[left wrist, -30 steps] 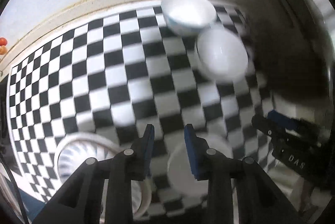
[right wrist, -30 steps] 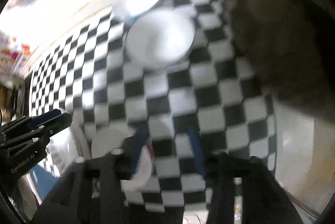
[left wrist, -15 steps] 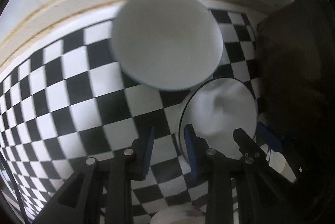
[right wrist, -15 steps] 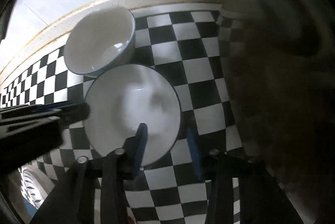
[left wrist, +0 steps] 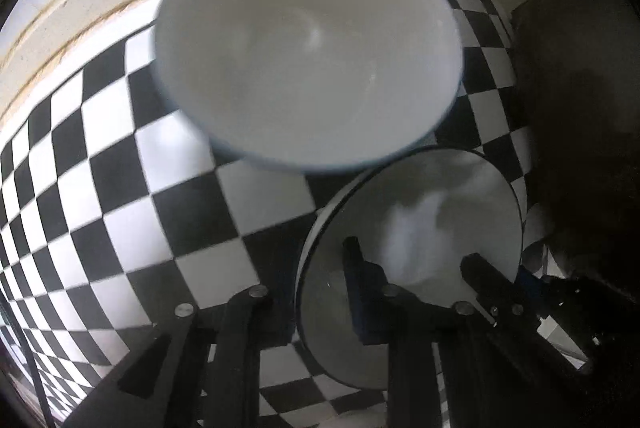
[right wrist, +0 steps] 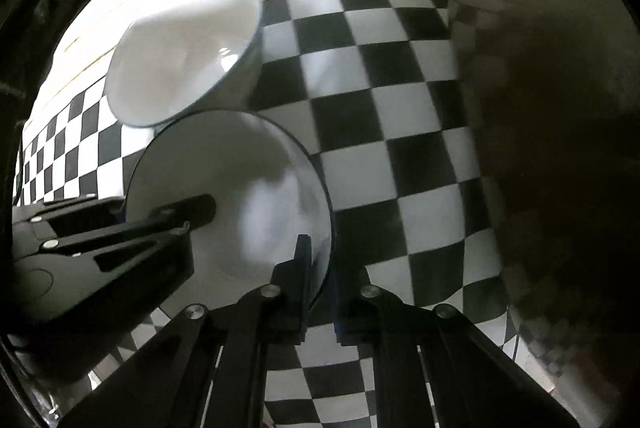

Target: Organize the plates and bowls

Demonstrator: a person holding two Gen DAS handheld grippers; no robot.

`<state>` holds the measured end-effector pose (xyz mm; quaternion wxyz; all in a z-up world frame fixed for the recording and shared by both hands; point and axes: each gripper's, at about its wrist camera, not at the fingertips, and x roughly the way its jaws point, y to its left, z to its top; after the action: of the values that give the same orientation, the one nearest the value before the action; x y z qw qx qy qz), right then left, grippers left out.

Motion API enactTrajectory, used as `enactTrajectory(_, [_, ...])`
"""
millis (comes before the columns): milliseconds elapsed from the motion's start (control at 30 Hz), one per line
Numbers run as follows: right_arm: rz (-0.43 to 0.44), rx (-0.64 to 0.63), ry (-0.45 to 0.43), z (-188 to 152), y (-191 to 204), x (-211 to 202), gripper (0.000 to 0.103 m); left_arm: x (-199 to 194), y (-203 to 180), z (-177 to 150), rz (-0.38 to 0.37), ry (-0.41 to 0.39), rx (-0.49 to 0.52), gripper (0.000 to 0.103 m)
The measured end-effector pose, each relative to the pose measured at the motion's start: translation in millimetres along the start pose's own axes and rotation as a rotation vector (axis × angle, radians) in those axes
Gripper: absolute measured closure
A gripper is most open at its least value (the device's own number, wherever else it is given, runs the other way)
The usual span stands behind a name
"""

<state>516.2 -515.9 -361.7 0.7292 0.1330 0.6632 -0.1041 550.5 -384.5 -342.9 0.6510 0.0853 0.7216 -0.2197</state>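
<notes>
Two white bowls stand touching on a black-and-white checkered cloth. The far bowl [left wrist: 308, 59] has a pale blue rim and also shows in the right wrist view [right wrist: 180, 55]. The near bowl [left wrist: 420, 228] has a dark rim; it also shows in the right wrist view [right wrist: 232, 195]. My left gripper [left wrist: 316, 284] straddles the near bowl's left rim, one finger inside and one outside. My right gripper [right wrist: 320, 264] straddles its right rim the same way. Both sets of jaws stand narrowly apart around the rim. Contact with the rim is unclear.
A cream wall ledge [left wrist: 80, 7] runs behind the cloth. A dark blurred mass [right wrist: 560, 147] fills the right side of both views. The checkered cloth [right wrist: 380, 107] stretches right of the bowls.
Both grippers moved forward from over the cloth to the near bowl. Each now has a finger inside it. The bowls look much larger and closer.
</notes>
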Motion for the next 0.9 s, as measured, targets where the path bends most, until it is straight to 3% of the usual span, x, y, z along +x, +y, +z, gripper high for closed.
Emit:
enactTrajectory(233, [0.09,-0.009,0.021,-10,20,8,0.094,-10,23,-33,0.008,0.001,-0.01,0.086])
enactTrajectory(533, [0.189,0.071,0.031,6,11,18,0.094,-13,53,-25,-0.061,-0.023,-0.077,0.086])
enactTrajectory(700, [0.154,0.05,0.011,5,18,17,0.095,-19,54,-32,-0.027,-0.038,-0.056,0.088])
enactTrajectory(900, [0.172,0.023,-0.005,0,31,-1,0.096,-41,55,-33,-0.019,-0.067,-0.064,0.088])
